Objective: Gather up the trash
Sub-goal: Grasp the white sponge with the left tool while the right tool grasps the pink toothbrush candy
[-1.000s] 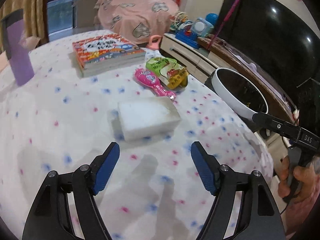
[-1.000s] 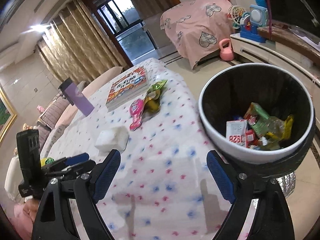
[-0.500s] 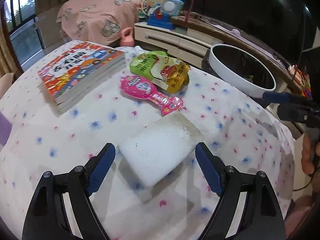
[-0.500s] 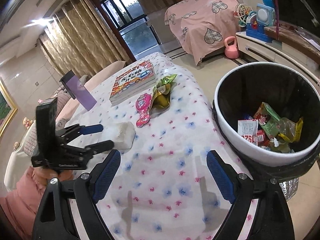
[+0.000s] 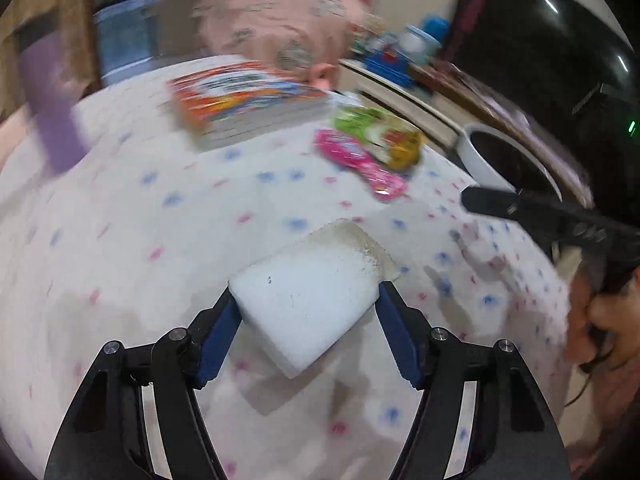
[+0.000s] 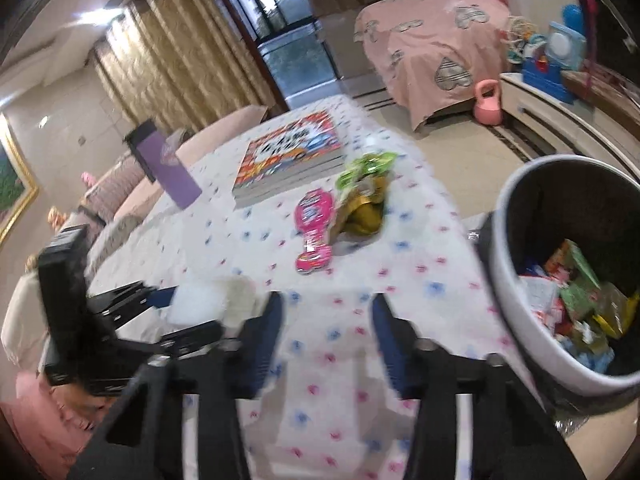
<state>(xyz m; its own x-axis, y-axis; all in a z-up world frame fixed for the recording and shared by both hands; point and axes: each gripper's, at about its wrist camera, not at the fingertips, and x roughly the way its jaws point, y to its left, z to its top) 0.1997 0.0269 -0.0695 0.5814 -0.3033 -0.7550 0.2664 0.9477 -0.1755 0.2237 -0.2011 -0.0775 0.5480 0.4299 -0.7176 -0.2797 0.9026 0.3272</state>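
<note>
A white foam block (image 5: 308, 300) with a dirty far edge sits between the blue pads of my left gripper (image 5: 306, 312), which is shut on it just above the dotted tablecloth (image 5: 160, 240). The same block (image 6: 204, 300) and left gripper (image 6: 168, 312) show blurred in the right wrist view. My right gripper (image 6: 326, 316) is empty, its jaws partly closed, over the tablecloth (image 6: 400, 264) near the front edge. A green and yellow snack wrapper (image 5: 380, 136) (image 6: 364, 188) lies on the table. The white-rimmed trash bin (image 6: 560, 272) (image 5: 500, 156) holds several wrappers.
A pink toy brush (image 6: 314, 228) (image 5: 356, 164) lies beside the wrapper. A stack of colourful books (image 6: 288, 156) (image 5: 244, 100) and a purple box (image 6: 168, 164) stand farther back. A TV cabinet (image 6: 560, 108) with toys runs along the right.
My left gripper moved forward and closed on the white foam block. My right gripper's jaws came closer together and it swung left, away from the bin.
</note>
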